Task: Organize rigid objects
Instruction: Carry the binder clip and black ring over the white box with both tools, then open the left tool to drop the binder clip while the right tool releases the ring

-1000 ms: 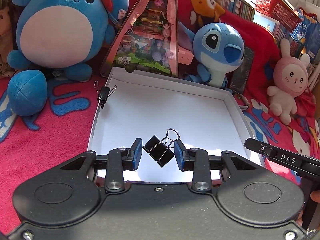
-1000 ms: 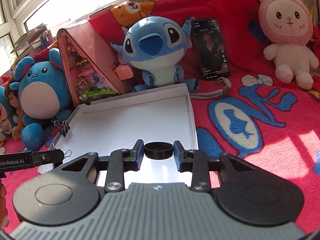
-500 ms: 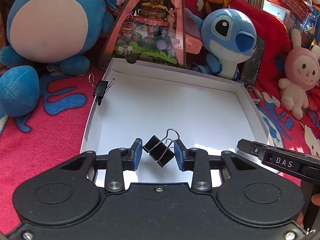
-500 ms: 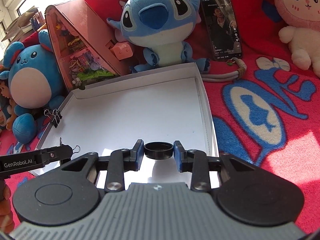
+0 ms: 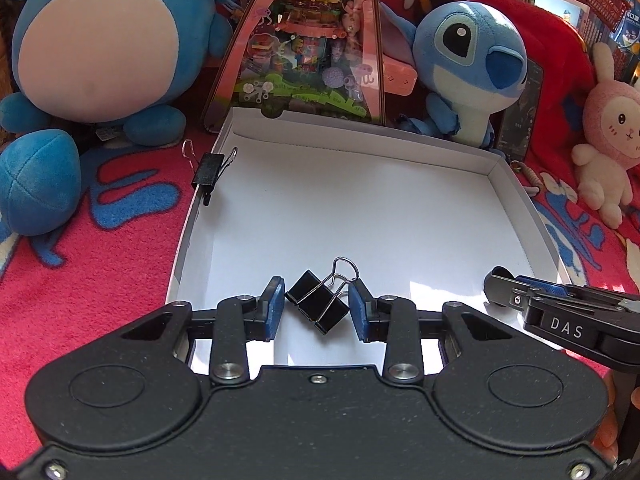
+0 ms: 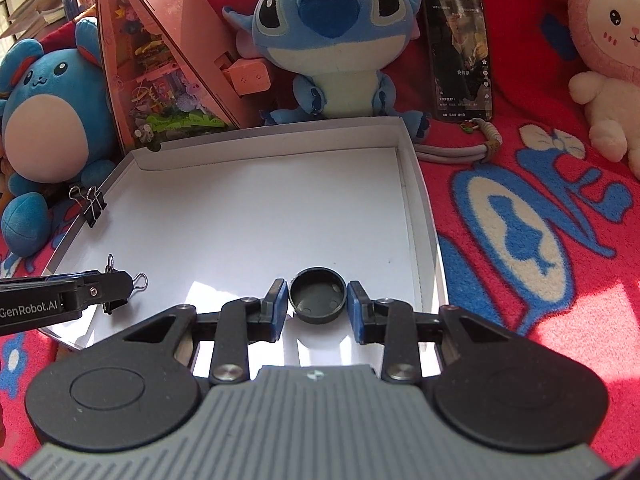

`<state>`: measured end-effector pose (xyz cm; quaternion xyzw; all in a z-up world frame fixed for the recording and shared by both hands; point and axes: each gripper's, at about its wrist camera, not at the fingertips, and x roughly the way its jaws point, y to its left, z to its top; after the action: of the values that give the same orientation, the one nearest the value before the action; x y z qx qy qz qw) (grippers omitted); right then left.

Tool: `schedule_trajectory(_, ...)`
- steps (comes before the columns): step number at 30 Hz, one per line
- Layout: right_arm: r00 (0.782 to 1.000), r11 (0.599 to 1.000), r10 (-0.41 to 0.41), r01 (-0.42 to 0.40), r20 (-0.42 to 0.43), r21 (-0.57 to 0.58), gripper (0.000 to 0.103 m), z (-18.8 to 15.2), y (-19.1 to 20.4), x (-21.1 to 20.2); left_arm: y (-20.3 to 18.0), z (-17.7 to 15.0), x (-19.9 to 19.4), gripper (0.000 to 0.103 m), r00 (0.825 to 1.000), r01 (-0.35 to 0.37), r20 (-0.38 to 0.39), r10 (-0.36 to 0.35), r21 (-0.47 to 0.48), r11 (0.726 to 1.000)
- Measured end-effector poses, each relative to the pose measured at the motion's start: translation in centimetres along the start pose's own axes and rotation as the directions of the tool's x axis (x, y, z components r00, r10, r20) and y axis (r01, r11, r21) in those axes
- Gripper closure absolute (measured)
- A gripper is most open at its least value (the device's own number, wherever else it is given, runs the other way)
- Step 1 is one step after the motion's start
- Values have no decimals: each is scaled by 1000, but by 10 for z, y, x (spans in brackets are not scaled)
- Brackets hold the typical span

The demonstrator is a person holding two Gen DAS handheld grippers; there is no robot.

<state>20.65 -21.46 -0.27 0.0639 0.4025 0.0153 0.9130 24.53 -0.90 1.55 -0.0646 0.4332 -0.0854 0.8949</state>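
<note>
My left gripper [image 5: 317, 307] is shut on a black binder clip [image 5: 318, 305], held over the near edge of a shallow white box [image 5: 516, 196]. My right gripper [image 6: 317, 306] is shut on a round black cap [image 6: 317, 295], hollow side facing the camera, over the near right part of the same box [image 6: 416, 208]. A second black binder clip [image 5: 209, 171] is clamped on the box's left wall; it also shows in the right wrist view [image 6: 93, 205]. The right gripper's fingers [image 5: 520, 288] show at the right of the left wrist view. The left gripper's fingers [image 6: 100, 286] show at the left of the right wrist view.
The box lies on a red patterned blanket [image 6: 540, 220]. Behind it stand a round blue plush [image 5: 92, 40], a pink triangular toy house [image 5: 316, 44], a blue Stitch plush [image 6: 332, 40] and a phone [image 6: 458, 52]. A pink bunny plush [image 6: 608, 52] sits at the right.
Both grippers have moved forward and lower over the box, each holding its object. The right gripper has tilted down, so the cap's hollow inside now shows.
</note>
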Motion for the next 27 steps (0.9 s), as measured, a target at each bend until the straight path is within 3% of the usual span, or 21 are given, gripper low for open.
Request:
schedule_trajectory(7, 1000, 1000, -3, 3, 12, -11, 62, 0, 2, -1, -3, -2, -2, 67, 1000, -6, 12, 6, 19, 1000)
schedule_trajectory(8, 1000, 1000, 4, -4, 16, -12, 59, -1, 2, -2, -2, -3, -3, 63, 1000, -3, 16, 3, 18, 1000)
schedule_trajectory(9, 1000, 1000, 8, -8, 21, -13, 49, -2, 3, -4, -2, -3, -5, 59, 1000, -4, 21, 3, 17, 1000)
schedule_trajectory(13, 999, 999, 15, -13, 46, -41, 43, -7, 4, -14, -1, -7, -16, 47, 999, -6, 43, 5, 27, 1000)
schedule_trajectory(18, 996, 998, 30, -25, 85, -64, 31, -12, 4, -31, 2, -13, -33, 24, 997, -1, 72, -1, 29, 1000)
schedule_trajectory(27, 987, 991, 60, -42, 149, -125, 15, -31, 4, -68, 6, -30, -69, 18, 992, 20, 120, -27, 55, 998)
